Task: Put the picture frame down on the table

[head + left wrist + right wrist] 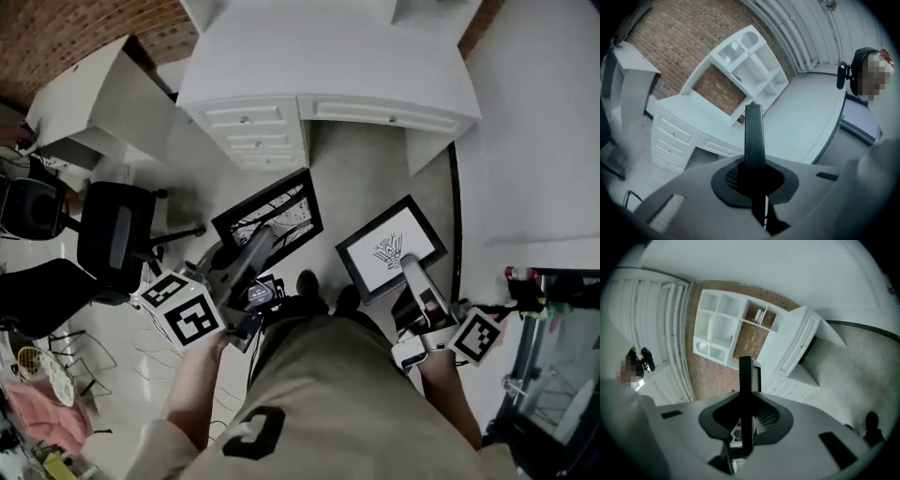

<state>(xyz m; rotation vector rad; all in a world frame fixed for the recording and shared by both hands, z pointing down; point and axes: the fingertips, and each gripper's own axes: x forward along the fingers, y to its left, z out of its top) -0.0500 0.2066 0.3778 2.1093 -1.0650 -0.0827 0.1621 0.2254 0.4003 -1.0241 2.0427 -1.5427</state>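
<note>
The left gripper (253, 248) has its fingers pinching a picture frame with a branch print (273, 217) by the lower edge. Beyond the fingertips the frame stands up and tilts away, with its print facing up toward the head camera. In the left gripper view the frame shows only as a thin dark edge rising straight out from between the pressed pads.

The right gripper (413, 272) has its fingers clamped on a second picture frame with a white emblem print (391, 248). They hold it at the lower right corner, and the frame leans forward past the fingertips. In the right gripper view its black edge stands between the two pads.

Both frames hang in the air above the grey carpet (361, 169), well apart from each other. The white bench (328, 56), with drawers under its top, lies ahead of both sets of fingers and well clear of them. A black office chair (112, 234) stands out to the left of the left fingers.
</note>
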